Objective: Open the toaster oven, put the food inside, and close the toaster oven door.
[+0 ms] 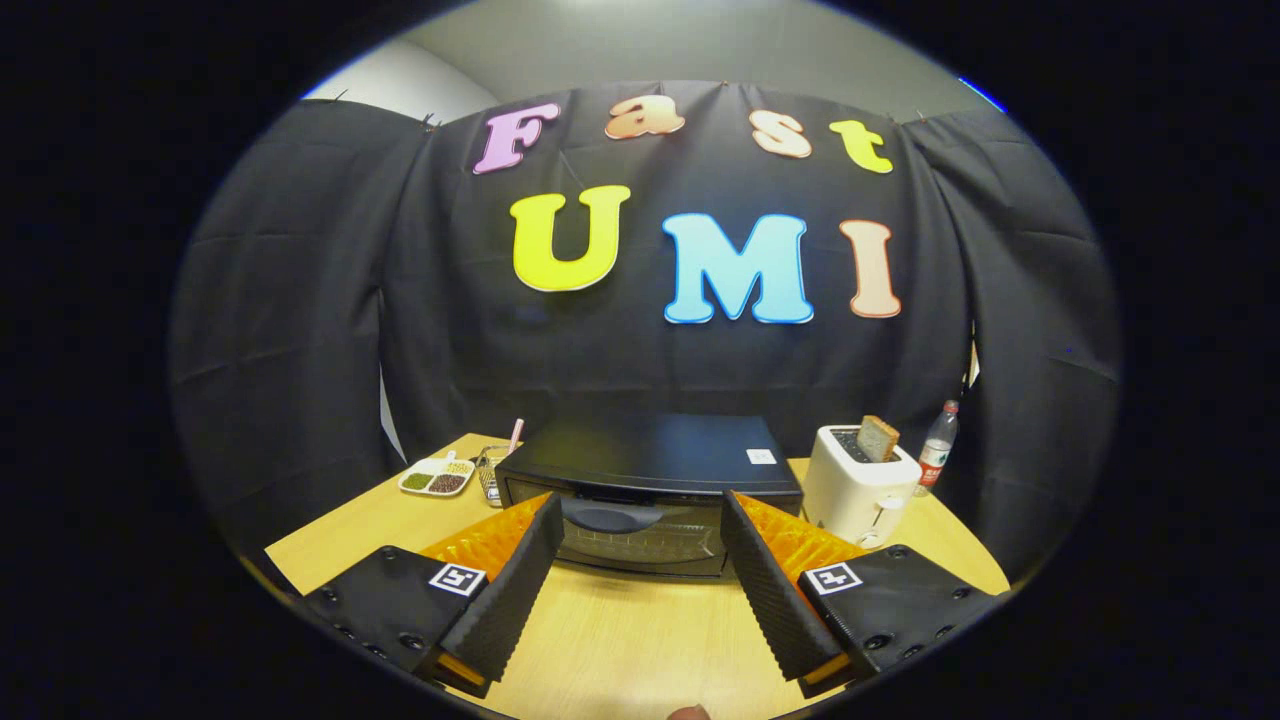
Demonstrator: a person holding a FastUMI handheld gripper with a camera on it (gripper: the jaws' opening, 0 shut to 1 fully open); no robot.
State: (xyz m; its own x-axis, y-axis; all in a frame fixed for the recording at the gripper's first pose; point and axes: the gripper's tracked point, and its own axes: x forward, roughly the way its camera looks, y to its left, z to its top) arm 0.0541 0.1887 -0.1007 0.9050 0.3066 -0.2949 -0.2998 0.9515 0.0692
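A black toaster oven (650, 480) stands on the wooden table (620, 640) straight ahead, beyond my fingers. Its glass door (640, 535) is closed, with a dark handle (607, 518) across the upper part of the door. My gripper (640, 530) is open, held above the table in front of the oven; the fingertips frame the door from a distance and touch nothing. Nothing is between the fingers. A slice of bread (878, 438) sticks up from a white toaster (858, 490) to the right of the oven.
A white divided dish (437, 477) with small foods lies left of the oven, next to a glass (490, 470) with a straw. A water bottle (937, 448) stands behind the white toaster. Black cloth walls close the booth behind and at both sides.
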